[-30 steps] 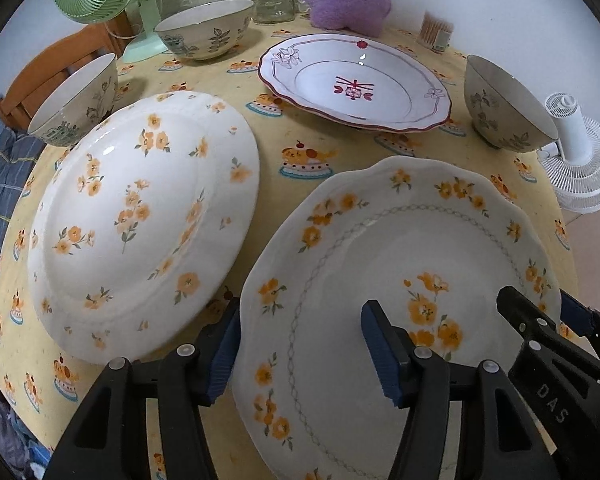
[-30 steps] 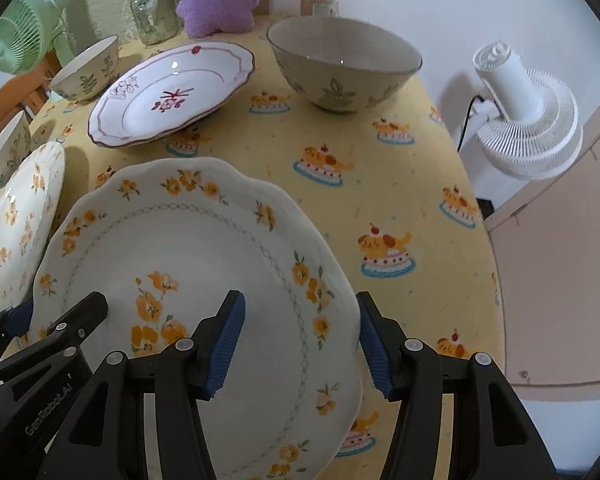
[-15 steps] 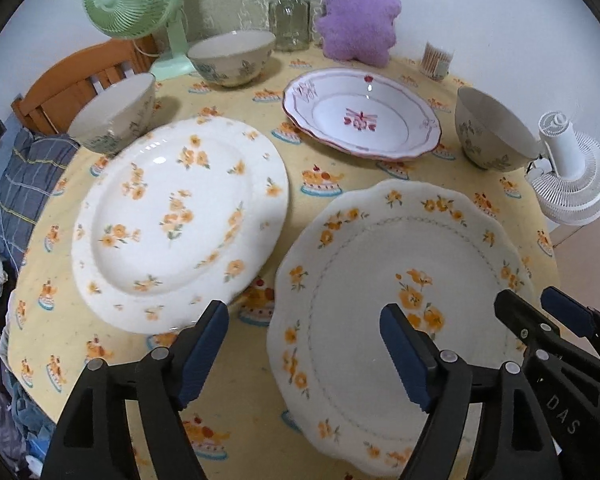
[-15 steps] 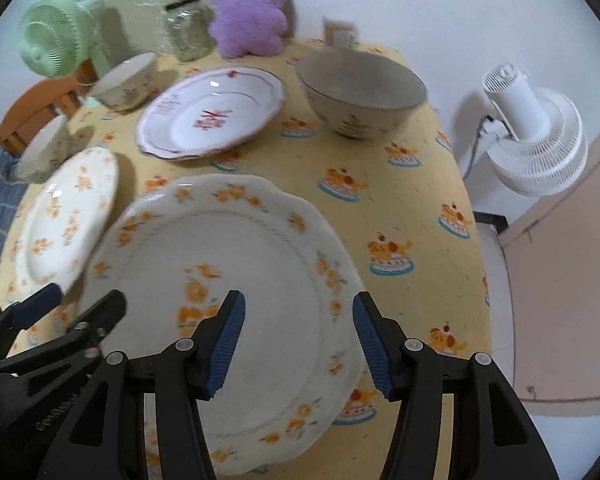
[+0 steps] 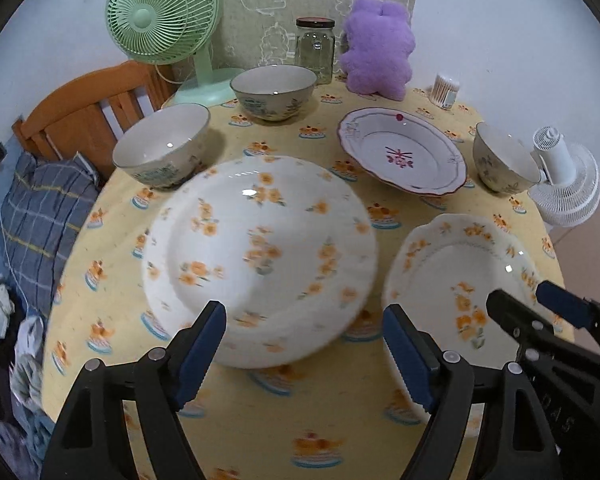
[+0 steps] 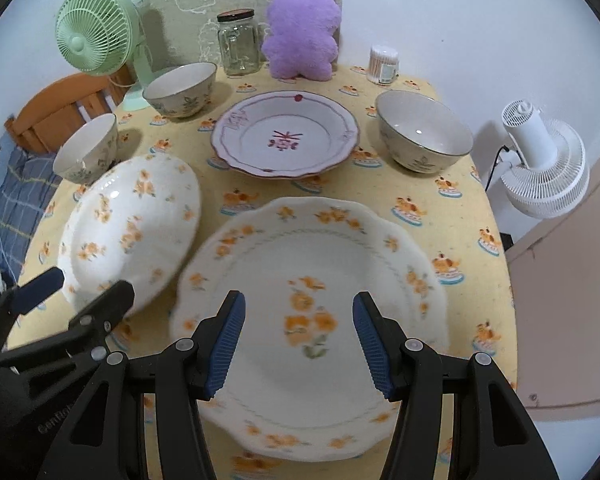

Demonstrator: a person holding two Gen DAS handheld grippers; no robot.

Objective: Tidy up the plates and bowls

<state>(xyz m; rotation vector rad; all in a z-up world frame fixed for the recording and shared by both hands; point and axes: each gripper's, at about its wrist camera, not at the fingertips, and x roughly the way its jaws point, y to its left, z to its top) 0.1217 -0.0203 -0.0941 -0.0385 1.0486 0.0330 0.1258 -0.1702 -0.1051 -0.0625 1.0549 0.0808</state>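
Two white plates sprigged with orange flowers lie side by side at the near end of the yellow tablecloth: the round plate on the left and the scalloped plate, which also carries a faint grey ring around its well, on the right. Their rims sit close together with a narrow strip of cloth between them. Beyond them a white plate with a red rim line and a red motif rests flat near the middle of the table. Three cream bowls with leaf prints stand upright: one at the left edge, one further back just in front of the green fan, one at the right edge. The left gripper hangs above the near rim of the round plate, jaws spread wide with nothing between them and touching nothing. The right gripper hangs over the scalloped plate, its blue pads apart and clear of the china, empty too. Bare cloth lies between the red-rimmed plate and the two flowered ones. A glass jar, a purple plush toy and a tub of cotton swabs line the far edge by the wall; a white fan stands off the table's right side.
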